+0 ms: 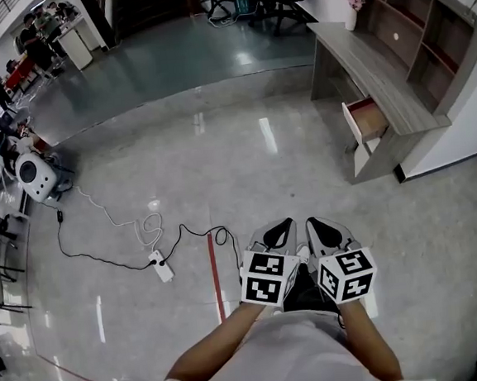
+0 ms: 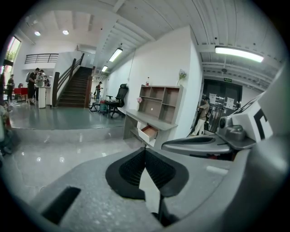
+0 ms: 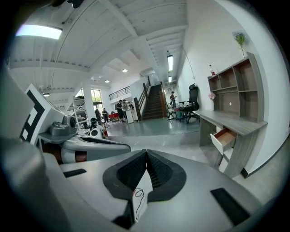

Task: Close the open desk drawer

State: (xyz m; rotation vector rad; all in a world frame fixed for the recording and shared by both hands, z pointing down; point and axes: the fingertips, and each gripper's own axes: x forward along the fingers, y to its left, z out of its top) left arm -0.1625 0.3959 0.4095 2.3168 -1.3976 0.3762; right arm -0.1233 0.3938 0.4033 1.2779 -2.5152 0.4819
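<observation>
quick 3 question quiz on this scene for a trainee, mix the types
1. True or false: the drawer of the desk stands open.
2. The right gripper is: A open; B shut and empty; C shut on the drawer.
3. Fill in: in the head view, on the floor left of the left gripper lies a white ___.
Key: 1 true; 2 B; 3 power strip.

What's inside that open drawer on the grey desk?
The drawer shows only bare reddish-brown wood, with nothing visible in it. Its rear is covered by the desk top, and small items would be too far to see.
</observation>
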